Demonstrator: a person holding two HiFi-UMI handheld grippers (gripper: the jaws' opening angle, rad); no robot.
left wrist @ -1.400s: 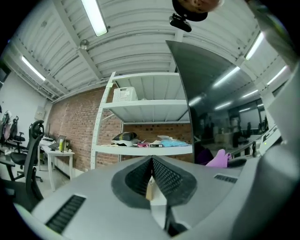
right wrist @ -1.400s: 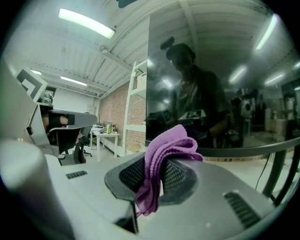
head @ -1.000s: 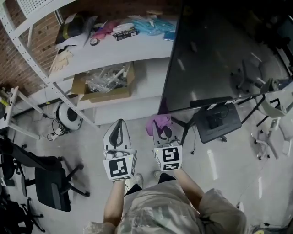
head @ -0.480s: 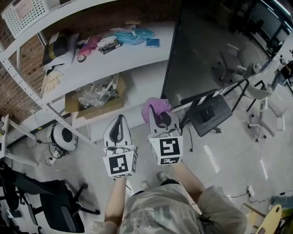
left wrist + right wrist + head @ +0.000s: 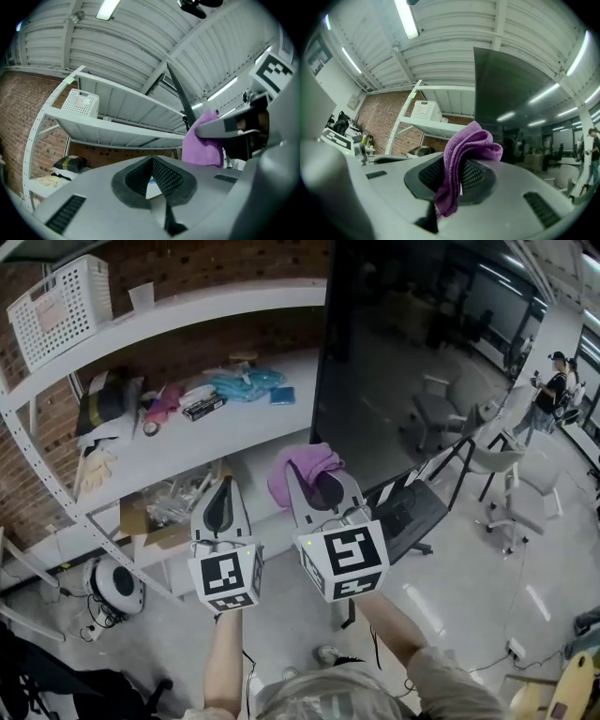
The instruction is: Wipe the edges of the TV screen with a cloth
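Right gripper (image 5: 316,482) clenched on a crumpled purple microfibre cloth (image 5: 302,469), held up near the lower left corner of the large dark flat TV screen (image 5: 412,381) (contact with its edge not discernible). Left gripper (image 5: 221,495): jaws pressed together, nothing between them, raised before the white metal shelf (image 5: 178,451).

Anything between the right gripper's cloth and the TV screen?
Nothing. The right gripper view shows only open air between the purple cloth, pinched in the right gripper, and the TV screen.
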